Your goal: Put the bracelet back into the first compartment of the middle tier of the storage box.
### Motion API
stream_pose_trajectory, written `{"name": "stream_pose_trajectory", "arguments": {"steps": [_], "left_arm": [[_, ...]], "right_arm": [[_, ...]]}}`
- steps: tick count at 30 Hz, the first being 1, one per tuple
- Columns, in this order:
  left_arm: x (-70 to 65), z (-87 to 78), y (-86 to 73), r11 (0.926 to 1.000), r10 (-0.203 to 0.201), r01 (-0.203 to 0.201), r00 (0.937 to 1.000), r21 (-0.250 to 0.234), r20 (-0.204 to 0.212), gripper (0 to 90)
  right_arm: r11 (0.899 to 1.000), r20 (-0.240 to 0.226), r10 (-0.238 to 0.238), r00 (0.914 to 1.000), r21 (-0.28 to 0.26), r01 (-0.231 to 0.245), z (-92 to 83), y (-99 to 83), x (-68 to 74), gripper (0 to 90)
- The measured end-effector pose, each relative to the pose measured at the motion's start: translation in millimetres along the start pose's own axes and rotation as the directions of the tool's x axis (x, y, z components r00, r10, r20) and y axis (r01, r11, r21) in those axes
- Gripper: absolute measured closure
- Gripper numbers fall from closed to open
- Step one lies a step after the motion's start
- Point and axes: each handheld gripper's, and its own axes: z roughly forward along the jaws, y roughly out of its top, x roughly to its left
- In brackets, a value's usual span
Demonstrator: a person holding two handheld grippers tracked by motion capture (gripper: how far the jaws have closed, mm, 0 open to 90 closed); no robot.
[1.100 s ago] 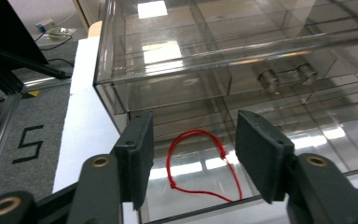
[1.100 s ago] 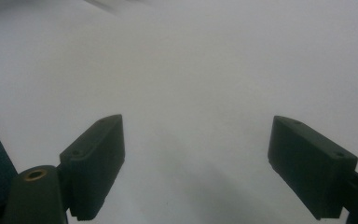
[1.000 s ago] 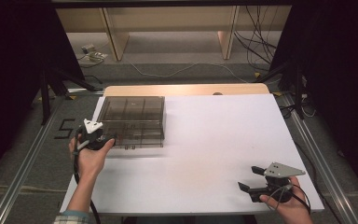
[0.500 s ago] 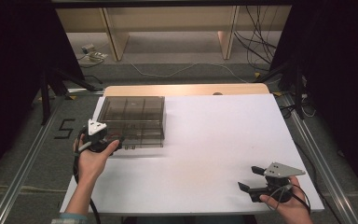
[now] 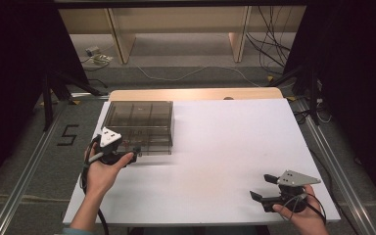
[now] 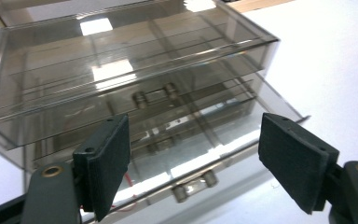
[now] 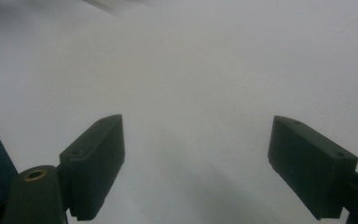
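The left hand-held gripper [image 6: 193, 158] had just been opening its jaws; they stood wide with nothing pressed between them, just in front of the smoky transparent plastic drawer box [image 5: 139, 126] at the left rear of the white bench [image 5: 225, 161]. Its bottom drawer [image 6: 186, 163] sat slightly pulled out. The right hand-held gripper [image 5: 263, 187] hung open and empty near the bench's front right. A careless return could likely nudge the light box or miss the small handle [image 6: 193, 186].

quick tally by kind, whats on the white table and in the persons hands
smoked clear drawer box: 1
drawers pulled partly out of that box: 2
hand-held grippers: 2, the left hand-held gripper by the box front, jaws just opened with nothing between them, and the right hand-held gripper open over the bare table
total: 5
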Motion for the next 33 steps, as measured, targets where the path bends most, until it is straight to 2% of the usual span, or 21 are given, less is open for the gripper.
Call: {"name": "stream_pose_trajectory", "arguments": {"steps": [7,17,27,33], "left_arm": [[-18.2,-0.3,-5.1,0.999,0.044,-0.044,0.9975,0.005,0.056,24.6],[-41.4,-2.0,-10.2,0.996,0.089,-0.088,0.987,-0.02,0.133,24.6],[-53.2,-4.9,-26.5,0.9918,0.127,-0.127,0.9737,-0.014,0.189,24.1],[-57.5,-9.0,-39.2,0.9904,0.137,-0.138,0.969,-0.009,0.206,23.9]], "right_arm": [[1.0,-0.005,-0.009,0.9999,-0.01,0.009,1.2,-0.3,-0.6,19.4],[1.0,-0.005,-0.002,1.0,0.0,0.002,0.6,-0.4,0.0,19.4],[1.0,-0.004,-0.003,1.0,0.003,0.003,0.3,-0.2,0.7,19.4],[1.0,-0.006,-0.004,1.0,0.003,0.004,0.4,-0.2,0.9,19.4]]}}
